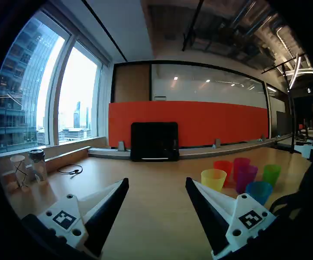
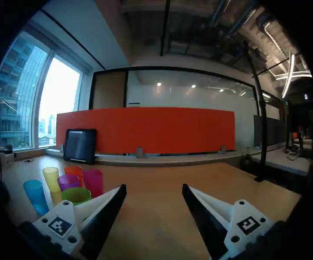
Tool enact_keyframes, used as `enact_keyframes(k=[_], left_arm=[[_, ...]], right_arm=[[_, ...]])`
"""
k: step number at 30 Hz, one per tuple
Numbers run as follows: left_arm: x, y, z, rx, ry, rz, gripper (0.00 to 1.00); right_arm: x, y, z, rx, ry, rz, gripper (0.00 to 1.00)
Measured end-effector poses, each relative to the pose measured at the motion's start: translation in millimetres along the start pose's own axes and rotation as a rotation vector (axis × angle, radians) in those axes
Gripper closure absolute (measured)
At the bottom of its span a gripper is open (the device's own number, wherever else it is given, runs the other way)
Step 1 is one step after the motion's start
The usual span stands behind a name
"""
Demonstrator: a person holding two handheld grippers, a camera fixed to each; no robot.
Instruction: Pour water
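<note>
Several coloured plastic cups stand grouped on the wooden table (image 1: 156,208). In the left gripper view they sit to the right: a yellow cup (image 1: 213,179), a red cup (image 1: 223,167), two purple-pink cups (image 1: 246,177), a green cup (image 1: 271,173) and a blue cup (image 1: 259,191). My left gripper (image 1: 157,182) is open above the table, just left of them, holding nothing. In the right gripper view the same cups are at the left: blue cup (image 2: 35,195), yellow cup (image 2: 51,178), red cup (image 2: 74,170), purple cup (image 2: 68,181), pink cup (image 2: 93,181), green cup (image 2: 75,195). My right gripper (image 2: 154,187) is open and empty beside them.
A dark tablet (image 1: 154,141) leans against the orange partition (image 1: 191,122) at the table's back. On the window ledge at left stand a paper cup (image 1: 18,169) and a lidded cup (image 1: 38,164), with a black cable (image 1: 71,170) nearby. Another desk (image 2: 282,160) lies far right.
</note>
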State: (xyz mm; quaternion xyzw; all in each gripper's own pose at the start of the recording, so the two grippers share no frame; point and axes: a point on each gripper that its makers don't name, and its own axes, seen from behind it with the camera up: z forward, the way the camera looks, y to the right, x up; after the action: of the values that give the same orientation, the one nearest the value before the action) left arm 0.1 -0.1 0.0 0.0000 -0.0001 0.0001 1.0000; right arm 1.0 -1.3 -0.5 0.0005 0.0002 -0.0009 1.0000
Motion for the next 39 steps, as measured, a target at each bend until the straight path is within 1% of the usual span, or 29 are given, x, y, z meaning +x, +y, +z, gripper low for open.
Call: enact_keyframes(k=[5,9,11,15,20,29,33,39], left_arm=[[0.3,0.1,1.1,-0.003,-0.003,0.008,0.03],[11.8,2.7,1.9,-0.010,0.004,0.013,0.03],[19.4,4.8,2.1,-0.017,0.012,0.009,0.02],[33.3,8.1,4.0,-0.033,0.009,-0.005,0.03],[53.0,9.4,5.5,-0.054,0.005,-0.017,0.02],[88.8,12.1,11.2,-0.093,-0.026,-0.026,0.02],[106.5,11.6,13.9,-0.103,-0.030,-0.017,0.02],[136.0,8.6,16.5,-0.112,-0.026,0.017,0.02]], right_arm=[[-0.9,-1.1,0.3,0.004,-0.009,-0.002,0.00],[7.2,-2.1,-1.6,0.011,-0.011,-0.010,0.00],[14.6,-2.1,-2.8,0.013,-0.008,-0.013,0.00],[31.4,-2.4,-4.5,0.023,-0.004,-0.014,0.00],[51.9,-0.8,-5.2,0.034,-0.011,-0.020,0.00],[86.4,1.6,-5.7,0.048,-0.040,-0.041,0.00],[102.8,1.1,-5.4,0.056,-0.049,-0.040,0.00],[128.1,-1.9,-3.8,0.072,-0.055,-0.038,0.00]])
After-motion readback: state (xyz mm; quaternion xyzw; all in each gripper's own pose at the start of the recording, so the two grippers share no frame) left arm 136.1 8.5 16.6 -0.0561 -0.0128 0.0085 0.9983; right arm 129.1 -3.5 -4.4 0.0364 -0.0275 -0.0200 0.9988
